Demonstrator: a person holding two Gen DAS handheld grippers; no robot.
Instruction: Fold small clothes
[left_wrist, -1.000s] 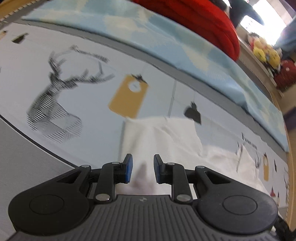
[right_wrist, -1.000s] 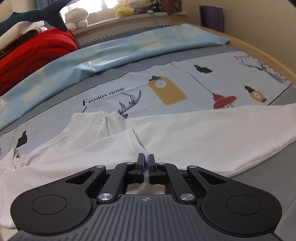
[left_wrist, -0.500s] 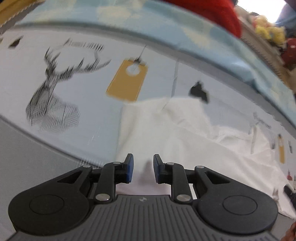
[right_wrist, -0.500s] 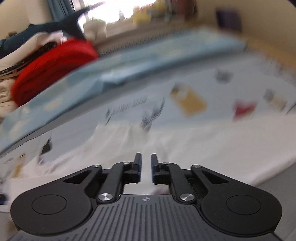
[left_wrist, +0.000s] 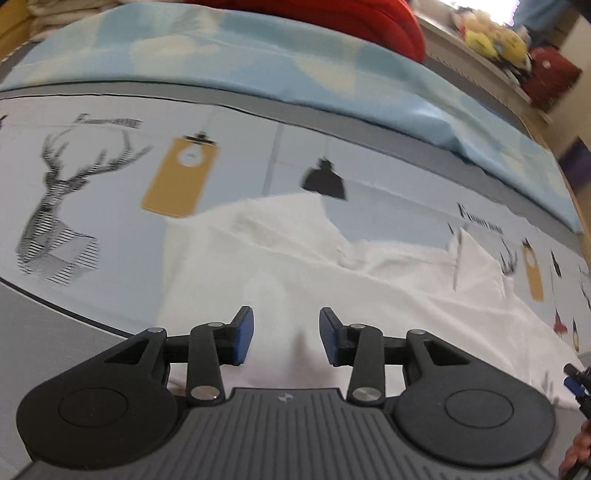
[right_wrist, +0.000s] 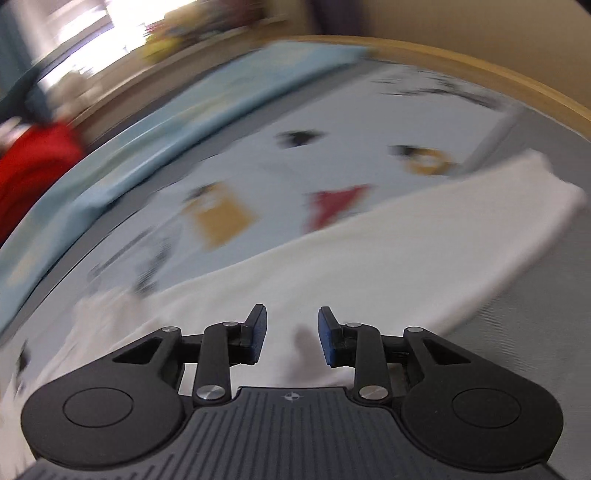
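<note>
Bedding fills both views: a printed bedsheet (left_wrist: 236, 155) with a stag, yellow lamps and black shades covers the mattress, and a pale blue blanket (left_wrist: 280, 62) lies along its far side with a red quilt (left_wrist: 354, 18) bunched beyond it. Soft toys (left_wrist: 487, 37) sit on a ledge at the far right, too blurred to name further.

On the sheet lies the white garment (left_wrist: 295, 273), spread and rumpled, its long axis running left to right across the bed. In the left wrist view its left end stops square near the yellow lamp print, and creased folds bunch at the middle. In the right wrist view, heavily smeared by motion, the cloth (right_wrist: 388, 258) tapers toward a far-right corner close to the wooden bed rail (right_wrist: 480, 77).

The left gripper (left_wrist: 286, 336) has its blue pads parted, nothing between them, white fabric directly below and ahead. The right gripper (right_wrist: 291, 334) is likewise spread and empty over the near edge of the cloth.

Each tong seems to sit over its own half of the garment, so the left is nearer the squared left end and the right nearer the tapered right end. A fold would probably call for pinching the near hem on both sides and carrying it toward the far side, across the short axis.
</note>
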